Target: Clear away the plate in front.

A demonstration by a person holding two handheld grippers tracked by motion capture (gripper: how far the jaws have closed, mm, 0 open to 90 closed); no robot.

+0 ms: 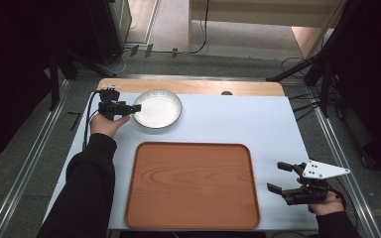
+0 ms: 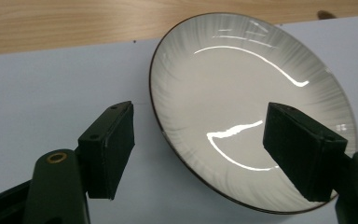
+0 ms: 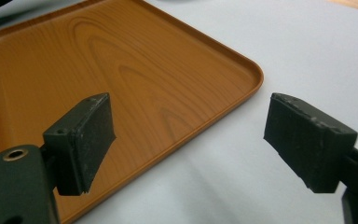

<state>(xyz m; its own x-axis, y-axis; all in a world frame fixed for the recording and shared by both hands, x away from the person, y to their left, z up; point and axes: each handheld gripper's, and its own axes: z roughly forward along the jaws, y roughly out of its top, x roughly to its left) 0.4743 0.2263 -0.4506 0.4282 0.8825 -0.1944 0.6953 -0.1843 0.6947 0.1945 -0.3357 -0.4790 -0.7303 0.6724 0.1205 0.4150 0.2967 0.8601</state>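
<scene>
Nearest you, your right gripper (image 1: pixel 280 177) hangs released with jaws spread just off the wooden tray's (image 1: pixel 193 183) right edge, while farther off at the table's (image 1: pixel 238 119) far left your left gripper (image 1: pixel 135 107) gapes wide astride the white plate's (image 1: pixel 158 109) near-left rim.

No readable text, labels, brands, numbers or signs anywhere

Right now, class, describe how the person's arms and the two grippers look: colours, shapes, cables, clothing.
Both arms wear black long sleeves. The left gripper is black, with a black cable trailing from it. The right gripper is black too, topped by a grey three-cornered plate with small dark holes. Each has two blocky black pads.
</scene>
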